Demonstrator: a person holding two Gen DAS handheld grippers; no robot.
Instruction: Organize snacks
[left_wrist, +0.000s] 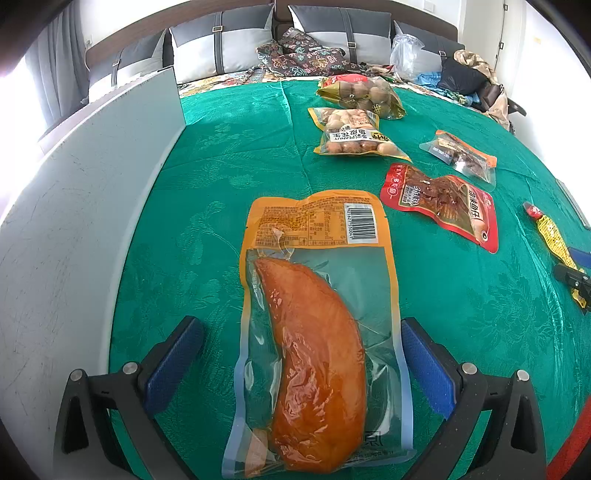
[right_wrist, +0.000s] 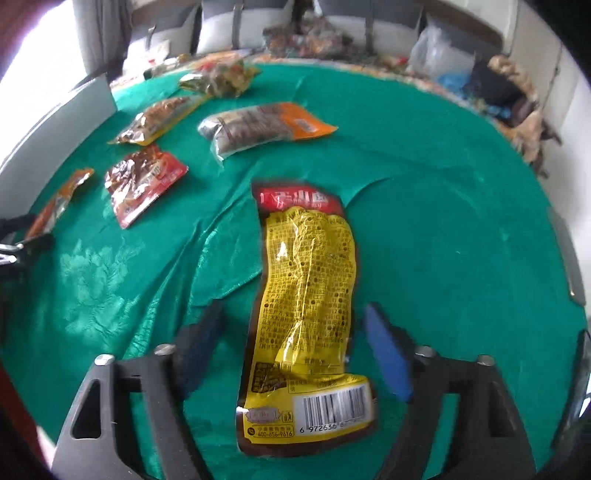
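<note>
Green cloth (left_wrist: 221, 155); both hand-held grippers wide, straddling packets.

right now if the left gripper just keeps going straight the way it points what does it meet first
The left gripper is open with the chicken pouch lying between its fingers, so it would run along that pouch first. Beyond its far edge comes bare green cloth; the peanut bag lies to the right of that line, though depth is unclear.

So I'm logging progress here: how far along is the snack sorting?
Nothing looks sorted yet: the peanut bag, red fish packet and clear orange-edged pouch lie scattered on the green cloth. In hand: the open left gripper straddles the orange vacuum-packed meat pouch, the open right gripper the yellow crinkled packet. Neither is gripped. All grouping remains.
</note>
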